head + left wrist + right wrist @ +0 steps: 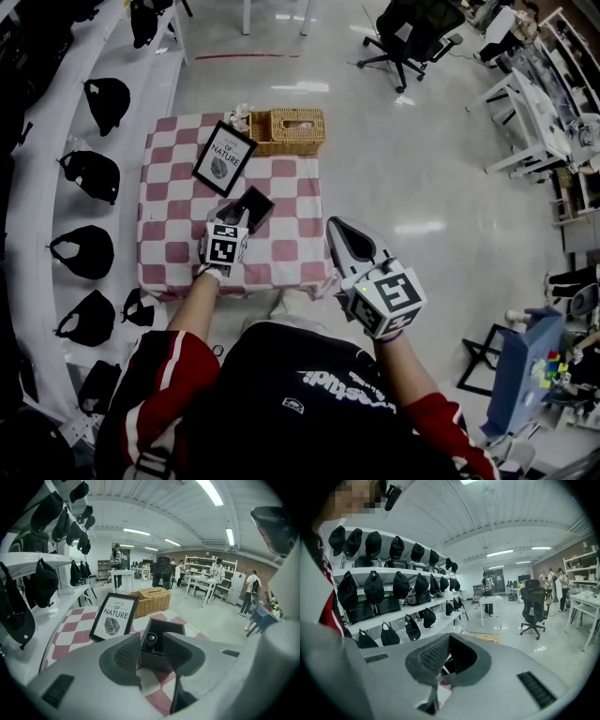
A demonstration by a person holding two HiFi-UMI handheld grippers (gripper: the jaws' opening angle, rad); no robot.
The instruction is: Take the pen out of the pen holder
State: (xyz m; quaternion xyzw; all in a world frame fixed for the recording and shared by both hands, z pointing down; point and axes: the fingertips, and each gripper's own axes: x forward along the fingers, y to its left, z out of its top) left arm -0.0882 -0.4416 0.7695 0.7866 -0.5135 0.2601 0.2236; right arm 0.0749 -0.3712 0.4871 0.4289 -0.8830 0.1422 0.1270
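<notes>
While you are holding the left gripper point(232, 223) low over the near half of the worktop point(169, 234), its jaws are standing apart and pointing at the black pen holder point(251, 206). In the left gripper view the near corner of that square holder point(169, 628) is showing in the gap between the two padded jaws, and you cannot tell from it whether either pad is touching the holder's walls. The pen point(151, 639) is sitting inside the holder, with only its dark rounded top showing just below the rim, and neither jaw is touching it.

You are carrying the right gripper point(337, 228) off the right-hand edge of the worktop, over the shiny floor and well apart from the holder. Its jaws are resting together with nothing between them, and they are pointing across the room toward the shelves of black caps point(375, 585).

A red-and-white checked cloth point(291, 239) is covering the worktop. Just beyond the holder a black-framed print reading LOVE OF NATURE point(223, 157) is leaning upright, and a wicker basket point(288, 131) is sitting at the far edge beside it. A black office chair point(412, 33) is standing on the floor farther off.
</notes>
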